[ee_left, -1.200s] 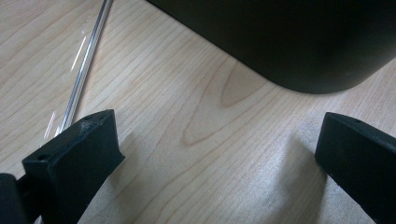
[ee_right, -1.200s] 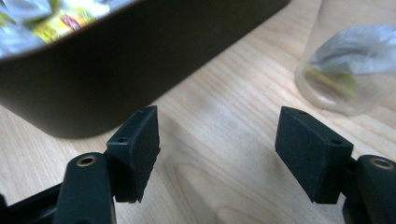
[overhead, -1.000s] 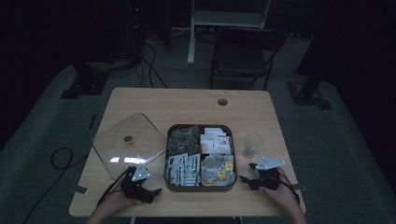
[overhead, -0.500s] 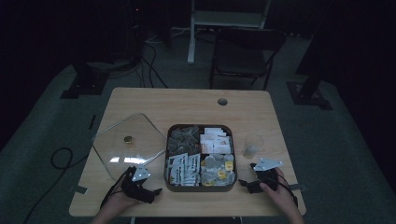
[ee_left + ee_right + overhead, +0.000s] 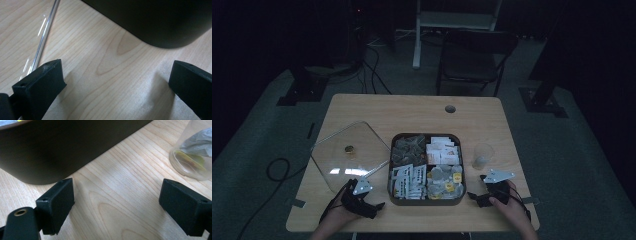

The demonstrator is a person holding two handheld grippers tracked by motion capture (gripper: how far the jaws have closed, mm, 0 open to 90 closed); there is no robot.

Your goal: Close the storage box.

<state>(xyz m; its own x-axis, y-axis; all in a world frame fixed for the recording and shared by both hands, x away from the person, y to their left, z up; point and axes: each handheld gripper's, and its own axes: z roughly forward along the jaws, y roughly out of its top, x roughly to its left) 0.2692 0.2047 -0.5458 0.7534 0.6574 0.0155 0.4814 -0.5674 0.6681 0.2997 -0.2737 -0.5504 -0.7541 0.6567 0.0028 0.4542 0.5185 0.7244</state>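
High view: my two hand-held grippers rest on the counter (image 5: 492,120) at either near corner of the dark compartment tray (image 5: 427,201), the left hand-held gripper (image 5: 371,207) by its left wall, the right hand-held gripper (image 5: 476,196) by its right. Both stand wide apart with nothing between the jaws but bare wood, as the left gripper view and right gripper view confirm; the right one's jaws have just been opening. I judge the flanking pose a ready stance, each side within reach of the tray. The clear lid (image 5: 349,155) lies flat to the tray's left, set off so the four compartments are open: grey sachets at far left, white packets with orange marks at far right, printed white packets at near left, round pods at near right. A clear plastic cup (image 5: 482,156) stands just right of the tray, holding what looks like a crumpled wrapper.
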